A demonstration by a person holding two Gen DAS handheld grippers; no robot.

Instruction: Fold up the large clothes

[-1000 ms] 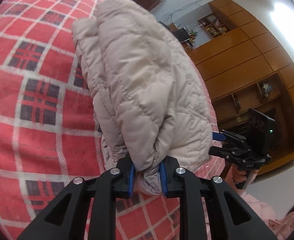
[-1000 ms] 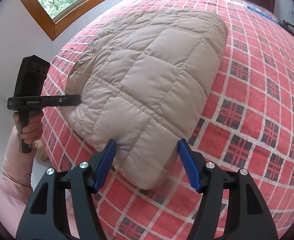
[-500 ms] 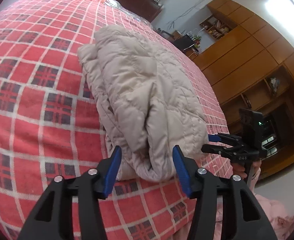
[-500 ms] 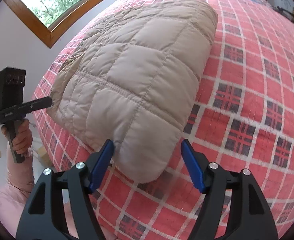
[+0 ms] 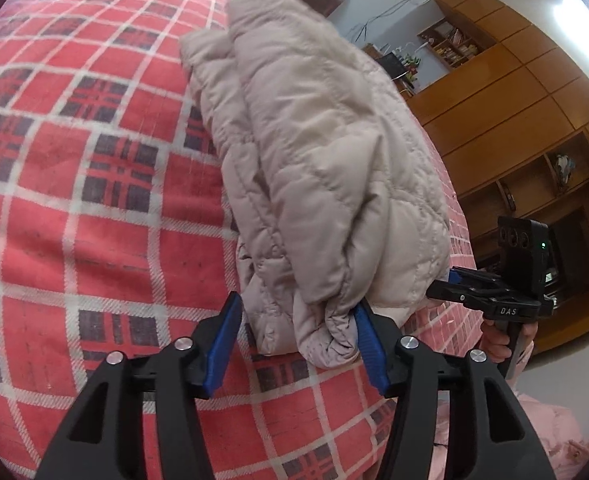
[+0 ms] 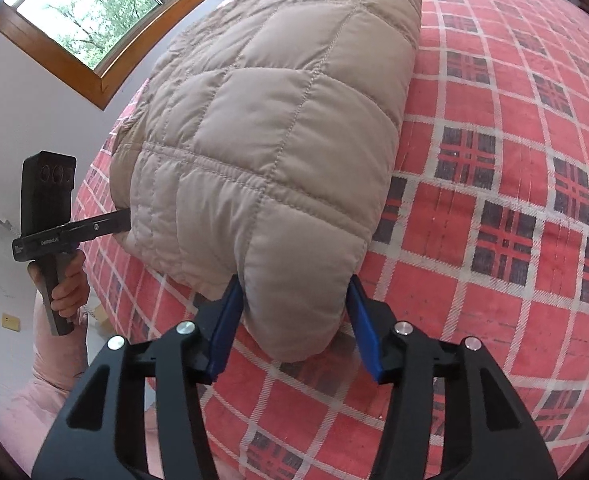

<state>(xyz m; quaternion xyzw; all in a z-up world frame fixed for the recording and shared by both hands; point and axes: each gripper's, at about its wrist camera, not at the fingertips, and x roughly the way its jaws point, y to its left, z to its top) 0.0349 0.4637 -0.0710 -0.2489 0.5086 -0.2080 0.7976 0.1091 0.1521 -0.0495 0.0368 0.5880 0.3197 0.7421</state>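
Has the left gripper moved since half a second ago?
Yes. The left gripper has closed in on the folded jacket, whose near end now sits between its open fingers.

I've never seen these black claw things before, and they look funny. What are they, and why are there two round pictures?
They are two grabbing tools, each with two blue-tipped fingers, and a person holds one in each hand. Each tool has a little camera that looks along its fingers, so you get two round pictures. One is from the left gripper and one is from the right gripper. In the right gripper's picture you can see a hand holding the other tool.

A puffy beige jacket, already partly folded, lies on a bed with a red checked bed cover. Both claws are open, and each has one end of the jacket between its fingers. Neither has pinched it yet.
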